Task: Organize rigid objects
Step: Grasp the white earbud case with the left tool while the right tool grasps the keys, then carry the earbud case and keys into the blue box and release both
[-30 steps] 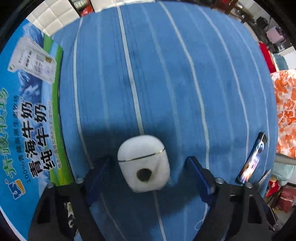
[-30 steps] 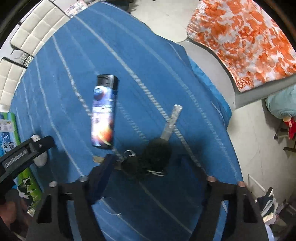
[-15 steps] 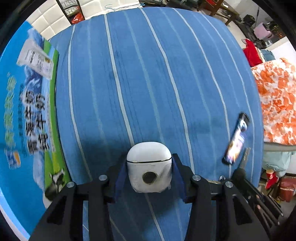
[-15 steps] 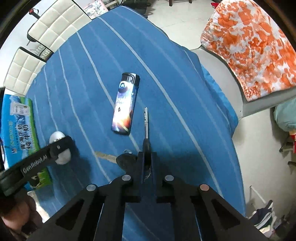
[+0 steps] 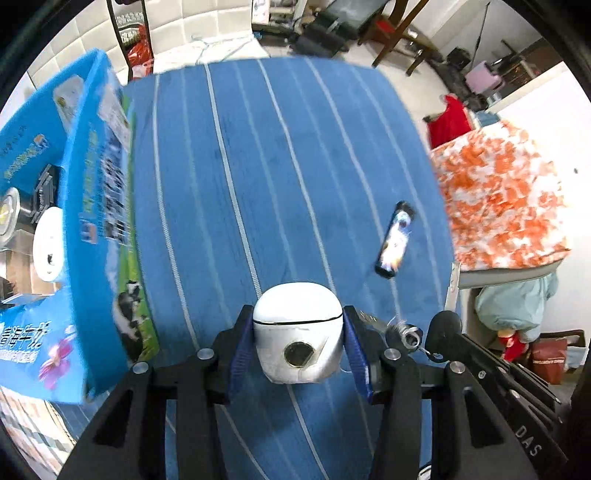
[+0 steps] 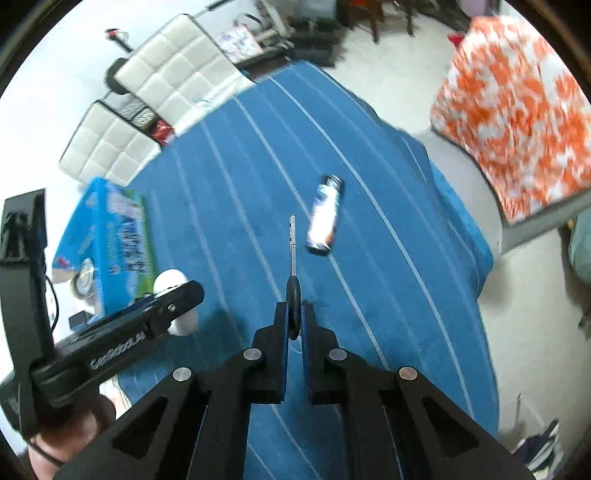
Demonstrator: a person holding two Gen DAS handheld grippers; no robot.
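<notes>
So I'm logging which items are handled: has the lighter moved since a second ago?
Cannot tell. The lighter lies on the blue striped cloth, beside a white stripe as before; only the cameras have clearly pulled back.

Setting: a lived-in home, likely a living room. Evidence follows. A table under a blue striped cloth [image 5: 280, 177] serves as the work surface. Beyond its far edge stand 2 white quilted seats [image 6: 147, 110] against a white wall. Off the right edge lies orange-and-white patterned bedding [image 5: 502, 199] on a grey base. A wooden chair [image 5: 399, 33] and dark clutter stand on pale floor tiles. A blue milk carton box [image 5: 96, 221] with household oddments inside sits along the left edge. Red clothing [image 5: 448, 123] hangs further back.
</notes>
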